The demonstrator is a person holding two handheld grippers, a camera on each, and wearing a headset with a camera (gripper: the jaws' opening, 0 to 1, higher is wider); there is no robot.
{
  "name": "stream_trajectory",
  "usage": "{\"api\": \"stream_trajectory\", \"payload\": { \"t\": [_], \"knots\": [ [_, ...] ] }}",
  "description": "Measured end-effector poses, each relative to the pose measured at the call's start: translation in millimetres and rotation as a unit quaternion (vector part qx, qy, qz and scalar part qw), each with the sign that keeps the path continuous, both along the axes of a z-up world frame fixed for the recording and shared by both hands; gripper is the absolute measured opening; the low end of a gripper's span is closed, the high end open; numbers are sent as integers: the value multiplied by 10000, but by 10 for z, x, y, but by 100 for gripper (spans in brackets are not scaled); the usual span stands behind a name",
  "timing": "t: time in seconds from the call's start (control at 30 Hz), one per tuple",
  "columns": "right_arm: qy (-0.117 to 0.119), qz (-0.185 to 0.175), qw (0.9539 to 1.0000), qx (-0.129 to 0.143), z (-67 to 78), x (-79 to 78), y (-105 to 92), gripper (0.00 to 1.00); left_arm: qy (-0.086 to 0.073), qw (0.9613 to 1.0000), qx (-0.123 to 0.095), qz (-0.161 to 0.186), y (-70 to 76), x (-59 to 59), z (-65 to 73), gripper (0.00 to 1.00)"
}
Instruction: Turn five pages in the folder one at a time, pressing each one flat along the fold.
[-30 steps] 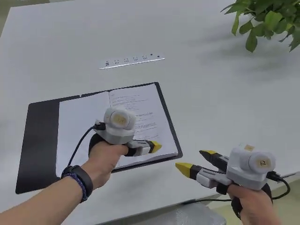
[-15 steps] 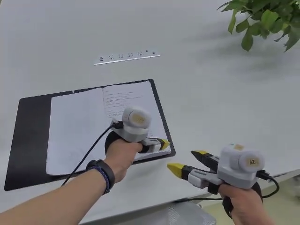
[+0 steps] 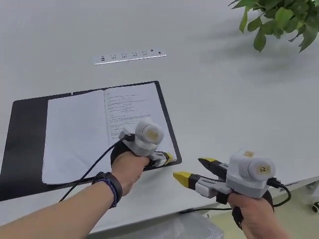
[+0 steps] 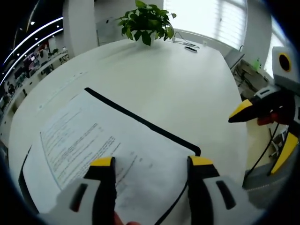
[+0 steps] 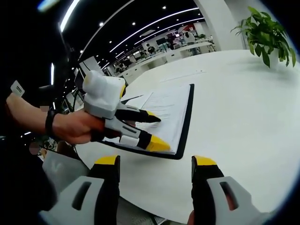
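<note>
Nearest you, your right gripper point(image 3: 192, 169) hovered at the table's point(image 3: 224, 99) near edge, jaws spread wide on nothing; at its 10 o'clock your left gripper point(image 3: 166, 158), wrist level, jaws equally wide and empty, sat over the near right corner of the open folder point(image 3: 25, 124); its smooth printed page point(image 3: 132, 107) lay flat inside a thin black rim; bare matte tabletop ran open toward 1 o'clock, up to a leafy plant point(image 3: 279, 20).

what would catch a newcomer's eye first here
An open black folder of white printed pages lies on the white table, the left tongs open over its near right corner. The right tongs hover open beside it, and a green leafy plant stands far right.
</note>
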State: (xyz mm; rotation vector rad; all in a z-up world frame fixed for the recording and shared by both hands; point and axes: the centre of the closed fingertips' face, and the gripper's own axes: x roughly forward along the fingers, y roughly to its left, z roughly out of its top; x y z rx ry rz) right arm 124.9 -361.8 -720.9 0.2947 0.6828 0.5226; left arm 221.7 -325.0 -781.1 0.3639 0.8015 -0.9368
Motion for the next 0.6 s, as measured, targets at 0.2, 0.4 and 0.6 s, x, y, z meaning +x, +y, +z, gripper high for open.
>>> {"api": "stream_trajectory", "payload": {
  "t": [0.2,0.4,0.6],
  "knots": [
    [-6,14,10000,8,7,23,15,60,-10,10000,-37,36,44,30,13,54],
    [-27,-8,10000,46,6,51,21,58,87,9996,-232,144,91,37,37,45],
    [-87,-145,9994,316,51,170,31,57,88,9994,-268,180,128,33,50,39]
  ]
}}
